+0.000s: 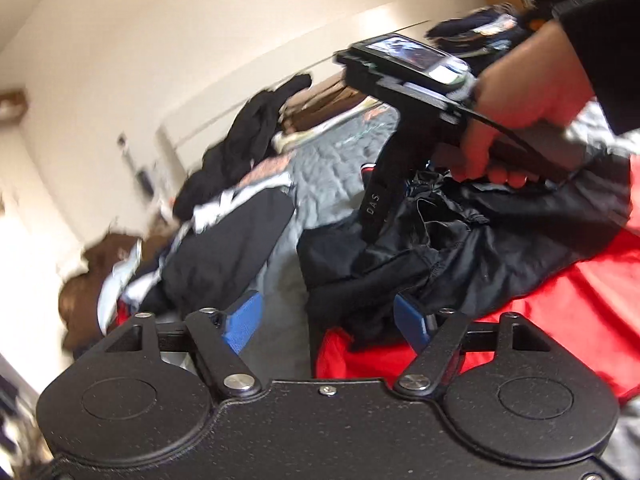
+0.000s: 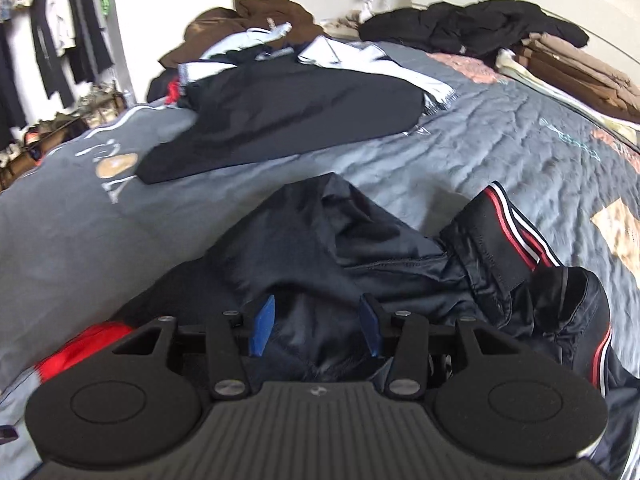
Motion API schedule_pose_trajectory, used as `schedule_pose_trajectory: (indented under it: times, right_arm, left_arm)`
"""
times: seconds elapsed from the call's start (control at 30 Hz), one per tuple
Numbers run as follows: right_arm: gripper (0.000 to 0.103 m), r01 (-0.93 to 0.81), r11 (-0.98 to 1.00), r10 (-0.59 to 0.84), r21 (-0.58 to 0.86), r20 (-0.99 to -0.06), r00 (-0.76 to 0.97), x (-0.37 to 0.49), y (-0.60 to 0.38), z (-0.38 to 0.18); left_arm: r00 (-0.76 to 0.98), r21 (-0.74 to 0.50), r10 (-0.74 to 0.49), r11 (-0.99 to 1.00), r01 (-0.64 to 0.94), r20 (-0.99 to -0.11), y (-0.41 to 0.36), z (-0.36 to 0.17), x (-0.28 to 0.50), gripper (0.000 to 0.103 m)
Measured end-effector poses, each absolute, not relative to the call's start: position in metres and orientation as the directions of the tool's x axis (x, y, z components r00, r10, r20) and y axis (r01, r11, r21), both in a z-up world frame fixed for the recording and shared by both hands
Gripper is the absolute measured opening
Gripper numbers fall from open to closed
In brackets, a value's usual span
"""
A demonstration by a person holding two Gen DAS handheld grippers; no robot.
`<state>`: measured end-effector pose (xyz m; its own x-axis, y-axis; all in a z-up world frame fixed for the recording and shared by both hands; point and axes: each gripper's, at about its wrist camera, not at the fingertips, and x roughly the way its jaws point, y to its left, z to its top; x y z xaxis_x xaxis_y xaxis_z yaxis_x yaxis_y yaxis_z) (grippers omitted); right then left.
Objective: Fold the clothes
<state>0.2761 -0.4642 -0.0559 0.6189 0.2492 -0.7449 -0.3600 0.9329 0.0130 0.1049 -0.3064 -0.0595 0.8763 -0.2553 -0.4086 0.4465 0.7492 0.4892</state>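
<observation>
Ahead of my right gripper (image 2: 316,326) the grey bedspread (image 2: 480,148) lay bare, a passable lane between the crumpled dark jacket (image 2: 360,252) beneath my jaws and the flat black garment (image 2: 280,120) farther off. Folded brown piles (image 2: 580,72) and a black heap (image 2: 480,24) blocked the far edge. My right hand (image 1: 520,96) crossed my left gripper's (image 1: 324,320) path.

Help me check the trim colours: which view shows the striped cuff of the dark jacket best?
The right wrist view: the striped cuff lies sharp and unobstructed on the grey bedspread, its red and white bands clear. The left wrist view shows only a blurred sliver of it behind the right hand-held gripper.
</observation>
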Motion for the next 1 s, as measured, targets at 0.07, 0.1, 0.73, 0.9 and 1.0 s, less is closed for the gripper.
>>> schedule_pose_trajectory:
  times: [0.07,0.1,0.73,0.9,1.0]
  right_arm:
    - [0.046,-0.338,0.941,0.234,0.017,-0.756,0.612,0.281,-0.466,-0.059]
    - [0.046,-0.330,0.944,0.229,0.022,-0.762,0.606,0.282,-0.469,-0.061]
    - [0.046,-0.259,0.965,0.198,0.043,-0.768,0.609,0.291,-0.479,-0.096]
    - [0.046,-0.277,0.957,0.250,0.083,-0.720,0.648,0.291,-0.474,-0.076]
    - [0.046,-0.337,0.935,0.308,0.108,-0.718,0.624,0.298,-0.459,-0.062]
  left_arm:
    - [0.877,0.538,-0.261,0.708,0.458,-0.403,-0.314,-0.071,0.117,0.064]
    - [0.881,0.596,-0.256,0.658,0.460,-0.398,-0.320,-0.080,0.121,0.064]
    - [0.895,0.872,-0.176,0.214,0.441,-0.409,-0.287,-0.159,0.152,0.004]
    - [0.916,0.899,-0.200,0.205,0.386,-0.348,-0.295,-0.164,0.144,0.019]
    - [0.925,0.913,-0.219,0.204,0.354,-0.309,-0.305,-0.167,0.144,0.035]
